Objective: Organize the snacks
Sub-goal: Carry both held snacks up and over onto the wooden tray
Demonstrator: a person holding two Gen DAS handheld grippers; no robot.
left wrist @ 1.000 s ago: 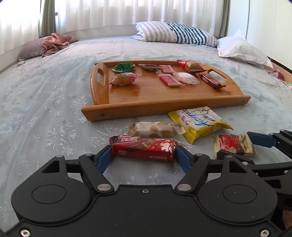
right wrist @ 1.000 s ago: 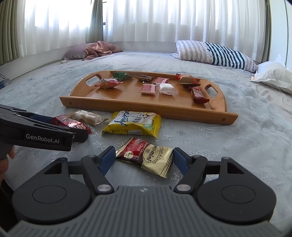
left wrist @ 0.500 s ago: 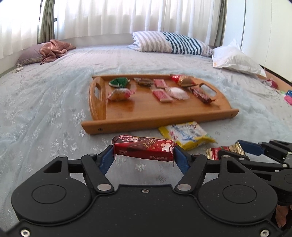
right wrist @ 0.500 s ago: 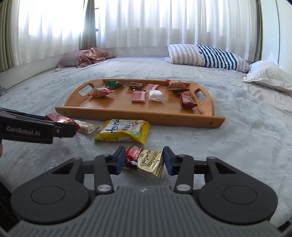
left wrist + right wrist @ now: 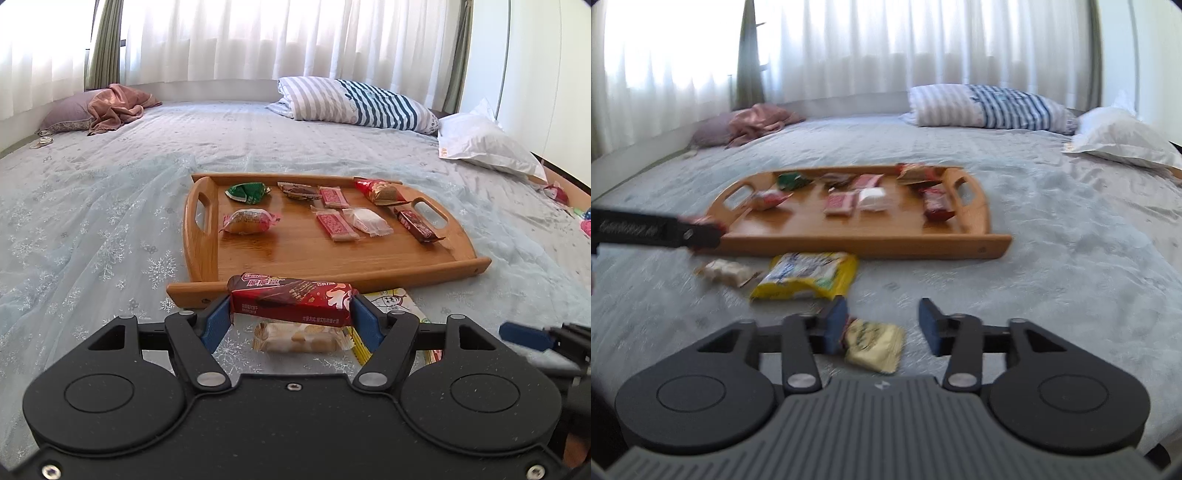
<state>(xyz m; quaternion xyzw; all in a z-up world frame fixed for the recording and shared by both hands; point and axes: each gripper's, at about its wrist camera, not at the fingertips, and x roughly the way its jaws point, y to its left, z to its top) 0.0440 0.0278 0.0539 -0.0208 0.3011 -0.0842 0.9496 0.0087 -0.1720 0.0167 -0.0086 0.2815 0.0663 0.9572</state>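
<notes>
Two grippers work: the left gripper (image 5: 291,319) clamps a red wafer bar (image 5: 291,301) above the tray's (image 5: 332,275) near edge; the right gripper (image 5: 882,325), jaws apart, straddles a gold candy packet (image 5: 873,345) lying on the bedspread (image 5: 1071,258)

My left gripper (image 5: 291,319) fills the lower middle of its view, blue pads (image 5: 216,323) clamped on the ends of a red bar (image 5: 291,301), lifted. My right gripper (image 5: 882,325) sits low centre in its blurred view, jaws apart, left pad touching a gold packet (image 5: 873,341); whether it grips is unclear.
</notes>
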